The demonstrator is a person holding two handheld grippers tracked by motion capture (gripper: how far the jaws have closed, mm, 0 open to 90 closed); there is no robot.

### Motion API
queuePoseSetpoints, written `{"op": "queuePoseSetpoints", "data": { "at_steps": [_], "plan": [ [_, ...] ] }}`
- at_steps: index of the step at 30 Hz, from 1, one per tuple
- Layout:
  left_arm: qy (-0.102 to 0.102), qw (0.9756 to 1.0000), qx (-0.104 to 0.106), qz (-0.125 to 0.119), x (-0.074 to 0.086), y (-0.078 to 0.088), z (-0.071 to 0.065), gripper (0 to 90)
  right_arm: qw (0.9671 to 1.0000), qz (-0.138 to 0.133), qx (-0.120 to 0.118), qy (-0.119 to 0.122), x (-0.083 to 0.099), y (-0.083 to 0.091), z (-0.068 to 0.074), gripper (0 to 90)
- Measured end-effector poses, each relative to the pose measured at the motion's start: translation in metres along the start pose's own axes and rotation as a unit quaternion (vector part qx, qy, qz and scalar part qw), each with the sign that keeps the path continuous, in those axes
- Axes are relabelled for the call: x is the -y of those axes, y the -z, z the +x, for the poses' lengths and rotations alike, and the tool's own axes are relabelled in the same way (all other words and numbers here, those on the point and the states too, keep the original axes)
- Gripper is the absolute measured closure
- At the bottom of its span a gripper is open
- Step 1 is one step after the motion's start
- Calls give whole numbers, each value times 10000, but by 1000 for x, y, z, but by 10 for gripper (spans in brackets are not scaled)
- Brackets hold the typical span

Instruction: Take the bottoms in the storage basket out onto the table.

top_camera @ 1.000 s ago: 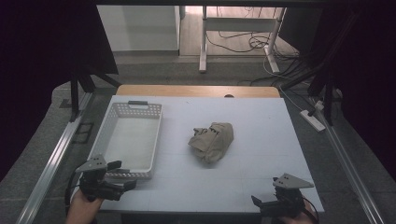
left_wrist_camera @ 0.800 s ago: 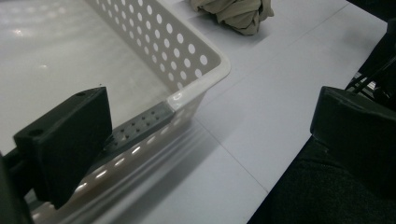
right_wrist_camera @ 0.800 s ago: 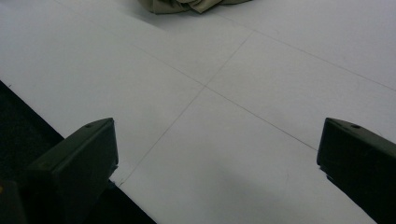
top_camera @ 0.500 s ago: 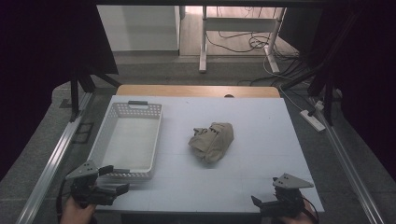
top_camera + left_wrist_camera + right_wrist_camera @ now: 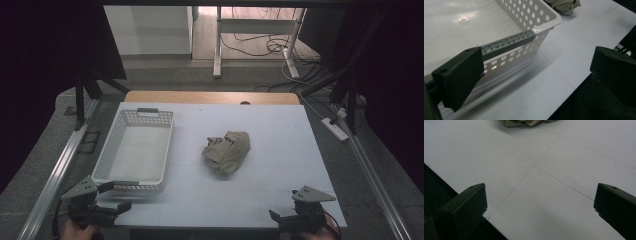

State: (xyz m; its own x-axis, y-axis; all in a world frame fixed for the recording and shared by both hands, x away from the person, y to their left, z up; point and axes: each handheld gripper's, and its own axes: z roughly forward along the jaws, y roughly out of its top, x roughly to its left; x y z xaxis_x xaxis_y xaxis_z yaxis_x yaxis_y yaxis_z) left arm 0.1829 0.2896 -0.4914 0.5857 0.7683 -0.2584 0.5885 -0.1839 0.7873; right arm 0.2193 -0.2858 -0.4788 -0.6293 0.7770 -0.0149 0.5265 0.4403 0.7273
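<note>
A crumpled khaki cloth (image 5: pixel 226 150) lies in the middle of the white table (image 5: pixel 280 150). A white perforated basket (image 5: pixel 134 186) with grey handles stands at the left and holds nothing. My left gripper (image 5: pixel 116 196) hovers open at the table's front left corner, just short of the basket's near wall. In the left gripper view its jaws (image 5: pixel 536 57) stand wide apart, with the basket's grey handle (image 5: pixel 507 43) and front corner ahead and the cloth (image 5: pixel 564 5) at the top. My right gripper (image 5: pixel 287 217) is open at the front right edge. Its own view (image 5: pixel 541 188) faces bare table, the cloth (image 5: pixel 524 122) far ahead.
Aluminium rails (image 5: pixel 55 172) run along both sides of the table. A wooden strip (image 5: pixel 210 97) borders the far edge. A power strip (image 5: pixel 336 128) lies off the right side. Beyond stand table legs and floor cables (image 5: pixel 250 45).
My left gripper has drawn back and to the left, from the basket's front wall toward the table's front left corner. The right gripper has barely moved.
</note>
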Motion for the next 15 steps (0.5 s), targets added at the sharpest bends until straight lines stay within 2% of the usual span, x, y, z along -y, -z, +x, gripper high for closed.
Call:
{"op": "queuePoseSetpoints", "data": {
  "at_steps": [15],
  "plan": [
    [111,9996,-201,134,16,6,8,0,10000,4,3,3,0,0,0,0]
  ]
}}
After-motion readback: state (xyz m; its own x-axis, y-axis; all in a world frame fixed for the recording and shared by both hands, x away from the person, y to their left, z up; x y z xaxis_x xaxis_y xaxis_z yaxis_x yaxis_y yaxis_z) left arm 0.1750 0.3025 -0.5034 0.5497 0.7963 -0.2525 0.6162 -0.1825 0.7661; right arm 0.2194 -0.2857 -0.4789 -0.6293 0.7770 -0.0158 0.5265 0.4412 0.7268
